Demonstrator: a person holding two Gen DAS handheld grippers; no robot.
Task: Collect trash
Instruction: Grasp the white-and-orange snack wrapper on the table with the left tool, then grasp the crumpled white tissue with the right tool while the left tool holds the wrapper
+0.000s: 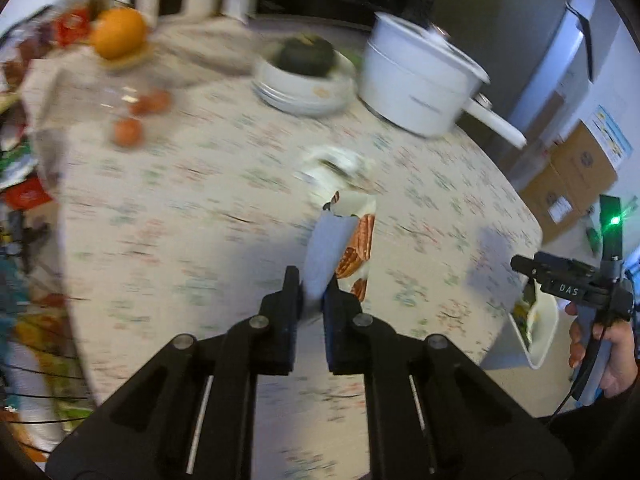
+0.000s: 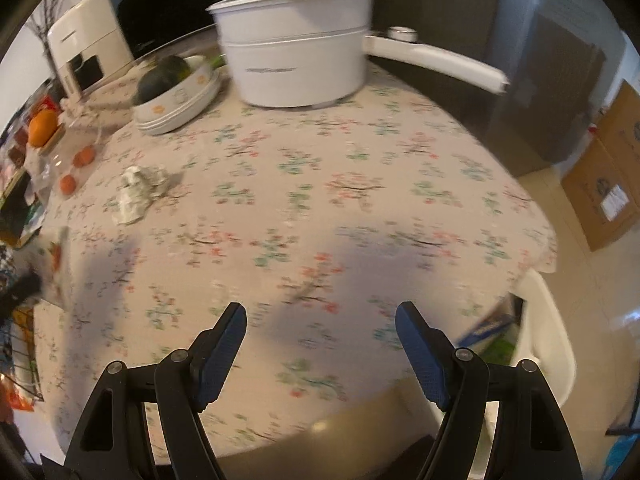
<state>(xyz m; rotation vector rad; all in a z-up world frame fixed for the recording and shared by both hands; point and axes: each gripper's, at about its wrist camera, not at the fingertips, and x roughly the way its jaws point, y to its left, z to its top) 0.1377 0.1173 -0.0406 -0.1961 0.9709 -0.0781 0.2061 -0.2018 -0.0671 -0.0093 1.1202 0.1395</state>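
My left gripper (image 1: 314,280) is shut on a torn snack wrapper (image 1: 340,240), white with an orange-brown print, which stands up from the jaws above the flowered tablecloth (image 1: 180,240). Just beyond it a crumpled white wrapper (image 1: 336,164) lies on the cloth; in the right wrist view the same wrapper (image 2: 138,192) sits at the left. My right gripper (image 2: 320,320) is open with nothing between its blue pads, over the table's near edge. A white bin (image 2: 548,340) with trash inside stands off the table's right corner.
A white lidded pot (image 2: 296,60) with a long handle stands at the back. Left of it are a stacked bowl (image 2: 176,92) holding something dark, an orange (image 2: 42,128) and small red fruits (image 2: 68,184). Cardboard boxes (image 2: 608,184) sit on the floor at the right.
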